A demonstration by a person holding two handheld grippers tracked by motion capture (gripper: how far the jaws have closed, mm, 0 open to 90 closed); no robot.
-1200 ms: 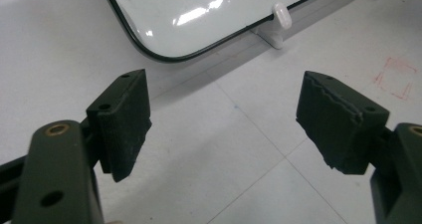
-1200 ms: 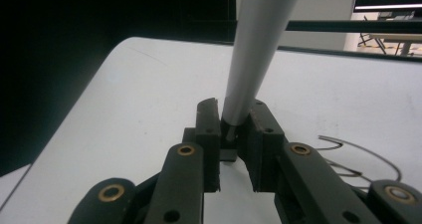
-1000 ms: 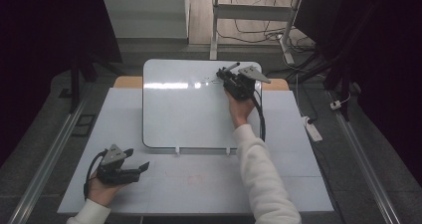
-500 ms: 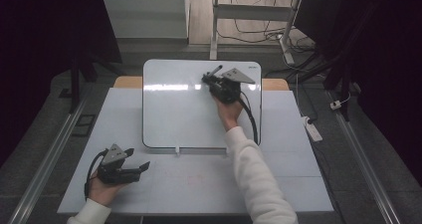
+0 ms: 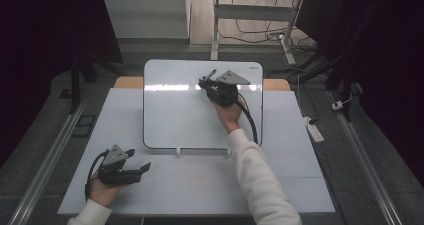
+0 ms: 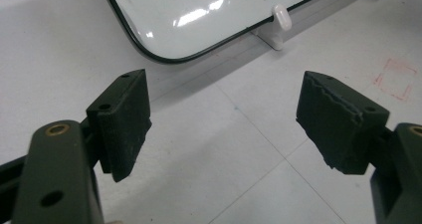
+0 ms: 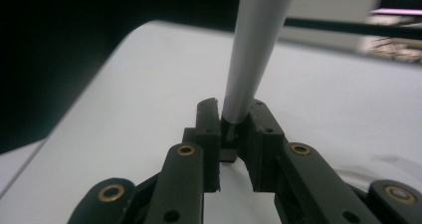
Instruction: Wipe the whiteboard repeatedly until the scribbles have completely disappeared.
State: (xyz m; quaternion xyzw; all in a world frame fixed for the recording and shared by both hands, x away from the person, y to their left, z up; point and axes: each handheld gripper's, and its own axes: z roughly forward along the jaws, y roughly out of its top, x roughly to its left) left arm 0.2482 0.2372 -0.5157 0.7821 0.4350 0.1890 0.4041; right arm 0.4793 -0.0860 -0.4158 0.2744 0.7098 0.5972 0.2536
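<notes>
The whiteboard (image 5: 190,115) is glossy white with a thin dark edge, and its clips (image 6: 281,18) are white. The table (image 5: 200,185) is pale grey-white with faint seams and a small red square outline (image 6: 396,78). Both tools, left (image 5: 131,169) and right (image 7: 234,129), are matt black with brass rivets. The pen (image 7: 254,50) is light grey. The sleeve (image 5: 260,185) is white.
</notes>
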